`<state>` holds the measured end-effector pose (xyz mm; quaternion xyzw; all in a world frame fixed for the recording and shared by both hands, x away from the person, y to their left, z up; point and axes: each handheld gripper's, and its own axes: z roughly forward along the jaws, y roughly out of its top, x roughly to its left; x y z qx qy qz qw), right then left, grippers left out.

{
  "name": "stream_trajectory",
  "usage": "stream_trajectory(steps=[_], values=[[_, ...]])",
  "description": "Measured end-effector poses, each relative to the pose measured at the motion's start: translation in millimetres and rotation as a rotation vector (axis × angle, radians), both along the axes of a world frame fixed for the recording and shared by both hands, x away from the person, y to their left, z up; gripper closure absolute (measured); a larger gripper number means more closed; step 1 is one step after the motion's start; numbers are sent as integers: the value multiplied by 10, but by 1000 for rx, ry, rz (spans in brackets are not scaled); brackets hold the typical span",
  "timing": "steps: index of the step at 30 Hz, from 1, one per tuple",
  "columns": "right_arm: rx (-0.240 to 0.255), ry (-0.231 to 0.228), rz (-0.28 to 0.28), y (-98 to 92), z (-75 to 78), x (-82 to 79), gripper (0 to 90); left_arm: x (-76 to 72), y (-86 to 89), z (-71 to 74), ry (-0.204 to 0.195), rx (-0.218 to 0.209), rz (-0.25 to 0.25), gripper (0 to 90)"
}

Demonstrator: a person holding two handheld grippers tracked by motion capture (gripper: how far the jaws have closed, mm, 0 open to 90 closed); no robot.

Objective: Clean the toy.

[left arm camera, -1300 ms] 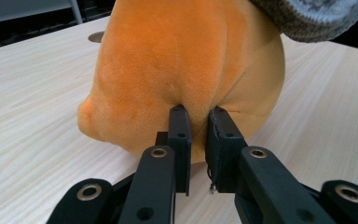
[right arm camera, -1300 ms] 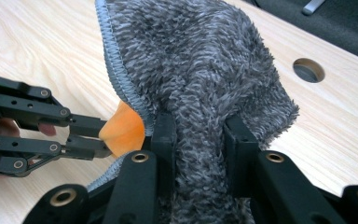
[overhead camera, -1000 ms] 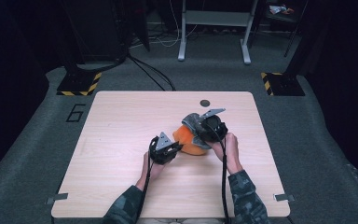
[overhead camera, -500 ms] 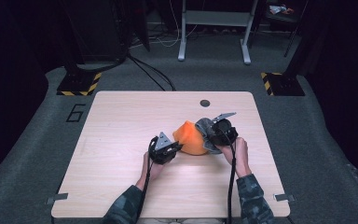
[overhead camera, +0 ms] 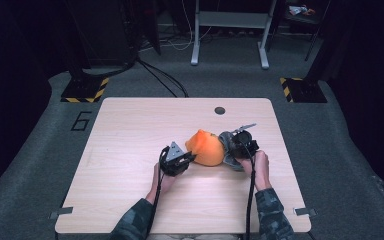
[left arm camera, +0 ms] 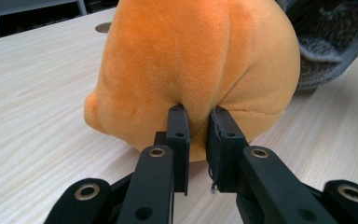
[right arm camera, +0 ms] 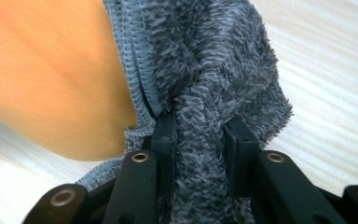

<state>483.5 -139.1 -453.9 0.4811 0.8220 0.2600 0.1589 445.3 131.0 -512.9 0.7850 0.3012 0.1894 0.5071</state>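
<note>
high: above, looking down at table | tool cameras: close, sharing orange plush

Large dark numeral "6" marked on grey carpeted floor, just left of pale wooden worktop; nothing else legible.

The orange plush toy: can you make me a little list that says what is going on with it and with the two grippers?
toy: orange plush toy, lying on the wooden table
cover: fuzzy grey cloth with a stitched edge, against the toy's right side
left gripper: fingers pinch a fold of the orange plush
right gripper: fingers clamp the grey cloth
table extra: a dark round hole near the far edge
</note>
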Motion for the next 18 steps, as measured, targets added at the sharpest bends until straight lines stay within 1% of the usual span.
stream_trajectory(steps=[1,2,3,4,5,7,9,10,12,14,15,16,17,18], values=[[-14,3,-10,-11,-31,12,695,-3,-6,-4,-2,-6,5,801],[-15,15,-10,-21,-57,23,695,-4,-4,-3,-4,-1,3,801],[-25,18,-15,-33,-81,36,695,-5,-4,-4,-6,-1,4,801],[-21,22,-18,-35,-97,38,695,-7,0,-1,-5,6,1,801],[-24,25,-16,-45,-105,45,696,-9,0,0,-1,4,0,801],[-28,16,-15,-53,-84,40,698,-9,0,0,-1,2,1,801],[-26,-11,-21,-46,-8,16,700,-7,0,-5,-5,-4,8,801],[-27,-20,-16,-47,28,6,701,-7,-1,-9,-6,-8,12,801],[-19,-52,-9,-33,134,-30,702,-6,2,-9,-5,-9,12,801],[-1,-84,6,-5,269,-78,703,-7,-2,-10,-7,-10,14,801],[9,-95,14,11,317,-97,703,-7,-1,-9,-10,-6,12,801],[13,-115,27,33,378,-119,703,-10,4,-3,-5,2,4,801],[13,-115,27,33,378,-119,703,-10,4,-3,-5,2,4,801],[32,-147,54,105,506,-165,703,-11,4,-3,-6,4,3,801]])
